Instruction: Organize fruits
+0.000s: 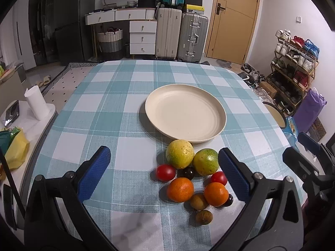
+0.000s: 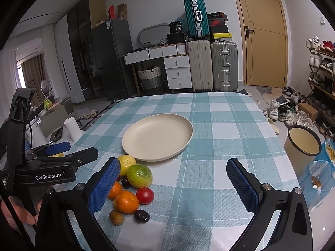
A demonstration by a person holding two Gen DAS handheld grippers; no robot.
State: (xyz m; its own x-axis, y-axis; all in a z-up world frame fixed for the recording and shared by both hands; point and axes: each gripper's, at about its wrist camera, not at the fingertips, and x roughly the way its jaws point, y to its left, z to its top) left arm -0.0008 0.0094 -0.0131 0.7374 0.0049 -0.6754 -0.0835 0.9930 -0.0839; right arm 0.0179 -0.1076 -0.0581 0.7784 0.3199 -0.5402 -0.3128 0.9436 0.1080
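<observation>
Fruits (image 1: 188, 177) cluster on the table (image 1: 104, 115) before the plate (image 1: 185, 111).

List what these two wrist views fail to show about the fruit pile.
- Right wrist view: the left finger pad covers part of one orange and the yellow fruit.
- Left wrist view: an orange hides most of a dark fruit.
- Both views: fruit undersides are unseen.

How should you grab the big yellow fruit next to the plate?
Grip the yellow fruit across its round middle, coming down from above. A green fruit, a tomato and the plate crowd its sides, so only the top is free.
</observation>
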